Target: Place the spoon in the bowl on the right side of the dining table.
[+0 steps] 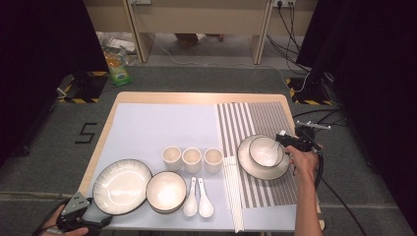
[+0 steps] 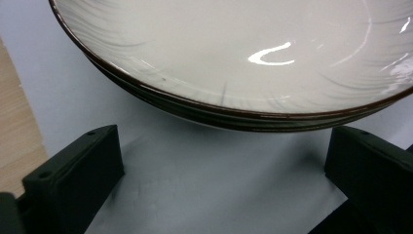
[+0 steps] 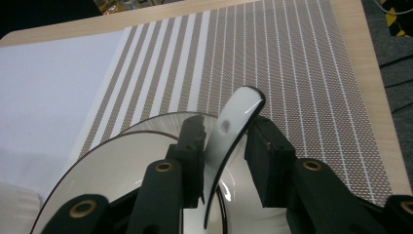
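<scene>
At the near left corner of the tabletop point(image 1: 147, 97), the left gripper point(image 1: 78, 220) rests with its fingers point(image 2: 73, 170) spread wide apart and nothing between them, just short of the rim of a large white plate point(image 1: 121, 186) with a dark edge. Right of that plate sit a smaller bowl point(image 1: 166, 191), two white spoons point(image 1: 197, 197) and a bundle of chopsticks point(image 1: 233, 191), with three cups point(image 1: 192, 159) in a row just beyond.

Farther right, on the striped mat point(image 1: 255, 128), a small bowl point(image 1: 265, 150) stands inside a plate point(image 1: 263, 158). The right gripper point(image 1: 287, 140) reaches it from the right. A white spoon handle point(image 3: 234, 124) rises from the bowl between its fingers point(image 3: 265, 161), which stand slightly apart, the left one touching the handle, the right one clear of it.
</scene>
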### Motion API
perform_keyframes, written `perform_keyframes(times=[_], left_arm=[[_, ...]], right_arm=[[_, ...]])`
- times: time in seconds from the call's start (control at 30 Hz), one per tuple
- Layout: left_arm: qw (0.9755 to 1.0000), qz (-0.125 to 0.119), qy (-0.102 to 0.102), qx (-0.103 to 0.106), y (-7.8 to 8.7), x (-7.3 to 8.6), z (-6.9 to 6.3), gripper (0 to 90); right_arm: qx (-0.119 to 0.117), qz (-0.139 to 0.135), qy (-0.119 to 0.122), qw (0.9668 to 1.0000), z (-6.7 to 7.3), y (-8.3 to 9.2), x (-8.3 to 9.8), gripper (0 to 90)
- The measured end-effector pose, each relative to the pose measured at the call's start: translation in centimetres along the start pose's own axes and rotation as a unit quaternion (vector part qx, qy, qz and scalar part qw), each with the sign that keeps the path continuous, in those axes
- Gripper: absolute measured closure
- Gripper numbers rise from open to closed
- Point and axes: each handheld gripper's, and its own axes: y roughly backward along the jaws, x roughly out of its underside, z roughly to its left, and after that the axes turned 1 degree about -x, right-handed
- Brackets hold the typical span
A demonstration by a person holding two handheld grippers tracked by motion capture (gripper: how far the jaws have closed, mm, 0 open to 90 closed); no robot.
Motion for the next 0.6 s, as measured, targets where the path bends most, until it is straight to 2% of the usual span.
perform_keyframes(times=[0.37,0.47,0.6], left_arm=[[1.0000,0.000,-0.002,0.000,0.0,0.0,0.0,0.0],[1.0000,0.000,-0.001,0.000,0.0,0.0,0.0,0.0],[1.0000,0.001,-0.001,-0.001,0.0,0.0,0.0,0.0]], right_arm=[[0.021,0.004,-0.005,0.9998,-1.1,1.3,0.1,61.4],[0.032,0.010,0.009,0.9994,-1.4,1.8,0.2,60.9],[0.018,0.021,0.025,0.9993,-1.8,2.5,0.6,59.7]])
